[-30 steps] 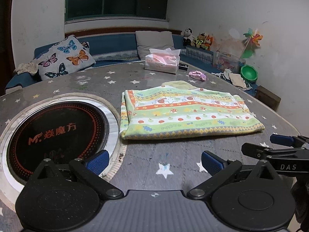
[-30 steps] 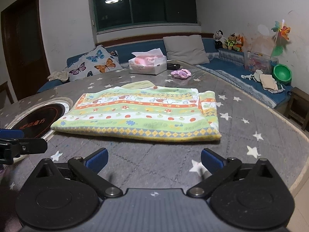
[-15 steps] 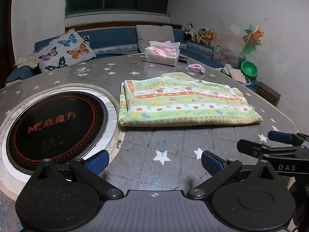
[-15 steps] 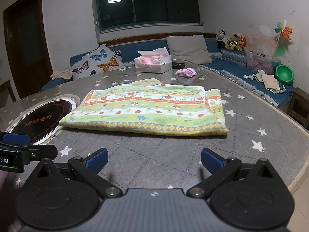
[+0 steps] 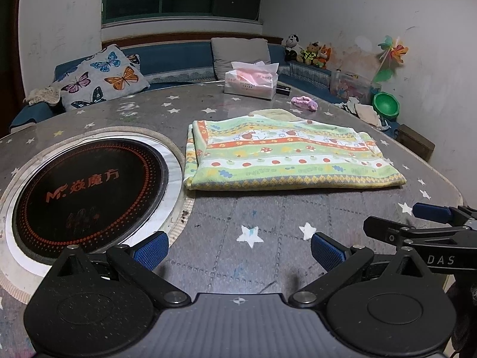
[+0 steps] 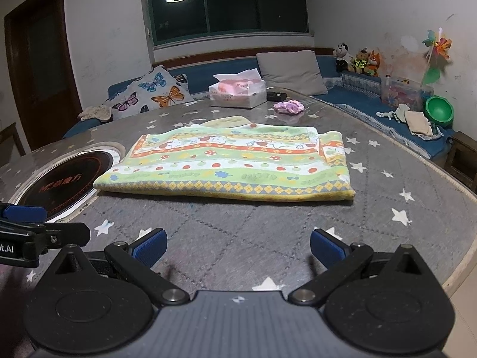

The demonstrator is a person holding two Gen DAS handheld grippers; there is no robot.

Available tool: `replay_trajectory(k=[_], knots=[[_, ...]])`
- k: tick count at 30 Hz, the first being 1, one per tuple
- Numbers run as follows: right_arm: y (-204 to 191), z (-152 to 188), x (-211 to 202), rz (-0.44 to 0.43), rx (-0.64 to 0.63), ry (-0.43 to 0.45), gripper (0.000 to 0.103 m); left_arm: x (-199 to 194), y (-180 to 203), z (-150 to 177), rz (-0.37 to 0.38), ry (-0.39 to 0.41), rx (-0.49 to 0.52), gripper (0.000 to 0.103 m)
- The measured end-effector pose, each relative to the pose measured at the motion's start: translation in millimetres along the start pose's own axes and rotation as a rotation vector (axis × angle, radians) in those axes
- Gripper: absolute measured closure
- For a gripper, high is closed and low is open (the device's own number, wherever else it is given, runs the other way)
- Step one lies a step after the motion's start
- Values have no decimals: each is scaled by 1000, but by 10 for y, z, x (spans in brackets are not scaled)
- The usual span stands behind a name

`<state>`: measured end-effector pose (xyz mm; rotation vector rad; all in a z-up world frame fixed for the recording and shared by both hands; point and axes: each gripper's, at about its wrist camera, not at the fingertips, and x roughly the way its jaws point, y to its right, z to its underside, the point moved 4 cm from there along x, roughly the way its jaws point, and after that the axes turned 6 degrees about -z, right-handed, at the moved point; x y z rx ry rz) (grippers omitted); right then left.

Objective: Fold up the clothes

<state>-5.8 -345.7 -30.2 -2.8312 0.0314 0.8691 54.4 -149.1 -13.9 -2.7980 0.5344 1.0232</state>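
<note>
A folded green, orange and yellow patterned garment [image 5: 286,155] lies flat on the grey star-print table [image 5: 238,256]; it also shows in the right wrist view [image 6: 232,164]. My left gripper [image 5: 238,250] is open and empty, short of the garment's near edge. My right gripper [image 6: 238,247] is open and empty, also short of the near edge. The right gripper's fingers [image 5: 429,211] show at the right of the left wrist view. The left gripper's fingers [image 6: 26,211] show at the left of the right wrist view.
A round black cooktop [image 5: 86,191] is set in the table left of the garment. A tissue box [image 5: 250,80], a dark small object [image 5: 283,90] and a pink cloth bundle [image 5: 304,103] sit at the far side. A blue sofa with cushions [image 5: 104,80] runs behind. The table edge [image 6: 465,256] is at right.
Both grippers have drawn back from the garment and stayed open. The garment has not moved.
</note>
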Motion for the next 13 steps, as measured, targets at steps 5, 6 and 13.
replay_trajectory(k=[5,6,13], knots=[[-15,12,4,-3,2,-1,0,-4,-3,13,-4,-2,1,0],[-16,14,2,-4,3,-1,0,-3,-4,16,-5,-3,1,0],[-23,25,3,-6,5,-3,0,-6,0,22,-15,-2,8,0]])
